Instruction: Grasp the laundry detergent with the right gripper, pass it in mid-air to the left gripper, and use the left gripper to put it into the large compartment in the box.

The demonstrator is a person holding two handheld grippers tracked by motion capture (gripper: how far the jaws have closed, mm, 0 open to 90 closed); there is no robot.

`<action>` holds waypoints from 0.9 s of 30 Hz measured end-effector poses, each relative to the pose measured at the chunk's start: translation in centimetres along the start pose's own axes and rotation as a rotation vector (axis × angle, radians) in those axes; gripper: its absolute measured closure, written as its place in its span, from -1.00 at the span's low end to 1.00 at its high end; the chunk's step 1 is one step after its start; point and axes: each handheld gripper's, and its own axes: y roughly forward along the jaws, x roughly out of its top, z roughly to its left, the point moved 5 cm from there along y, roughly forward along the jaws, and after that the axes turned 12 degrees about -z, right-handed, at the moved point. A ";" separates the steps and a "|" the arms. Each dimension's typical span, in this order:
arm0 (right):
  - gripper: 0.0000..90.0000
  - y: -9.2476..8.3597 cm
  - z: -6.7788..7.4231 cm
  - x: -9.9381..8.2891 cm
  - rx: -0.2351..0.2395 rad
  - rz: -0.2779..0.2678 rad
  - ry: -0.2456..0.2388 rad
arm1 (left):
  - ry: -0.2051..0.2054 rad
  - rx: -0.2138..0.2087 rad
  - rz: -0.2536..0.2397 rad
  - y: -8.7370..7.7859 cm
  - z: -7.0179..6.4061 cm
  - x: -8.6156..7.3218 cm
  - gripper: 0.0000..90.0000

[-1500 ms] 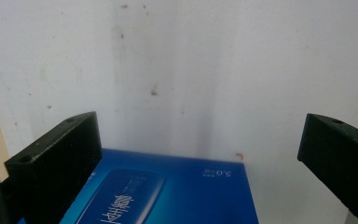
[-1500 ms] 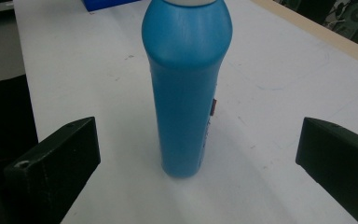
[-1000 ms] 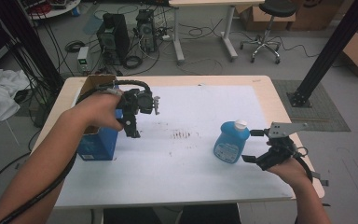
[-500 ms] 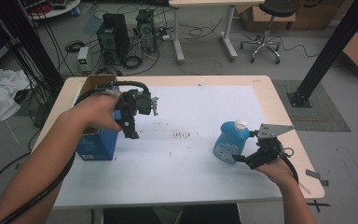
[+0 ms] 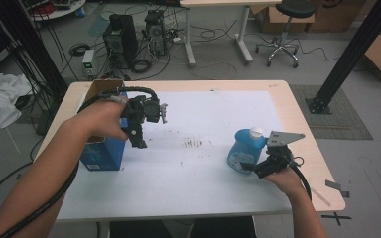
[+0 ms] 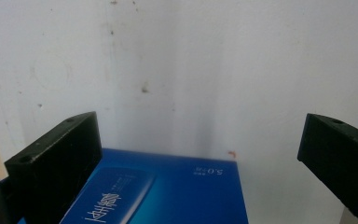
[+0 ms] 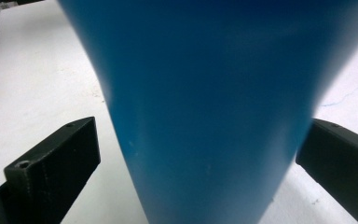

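The right gripper (image 5: 256, 167), jaws spread wide, straddles the translucent blue plastic bottle with a white cap (image 5: 244, 150) — lined up to close on its body. Well left of the bottle, the left gripper (image 5: 140, 143) gapes empty beside the open blue cardboard box (image 5: 102, 152).

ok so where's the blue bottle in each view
High view: blue bottle stands right of centre, at the right hand-held gripper.
Left gripper view: not in it.
Right gripper view: its blue body stands between the open jaws.
Shared landmark: the white tabletop.
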 end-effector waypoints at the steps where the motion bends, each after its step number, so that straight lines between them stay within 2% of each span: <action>1: -1.00 0.1 0.0 0.0 -0.002 0.000 -0.001 | 0.001 0.000 0.001 0.0 0.0 0.0 -1.00; 14: -0.96 0.8 -0.1 -0.3 -0.026 -0.010 -0.008 | -0.003 -0.004 0.003 0.1 -0.2 0.0 -1.00; 27: -0.66 0.7 -0.1 -0.5 -0.047 -0.023 -0.017 | 0.000 -0.001 0.002 0.1 -0.2 -0.1 -1.00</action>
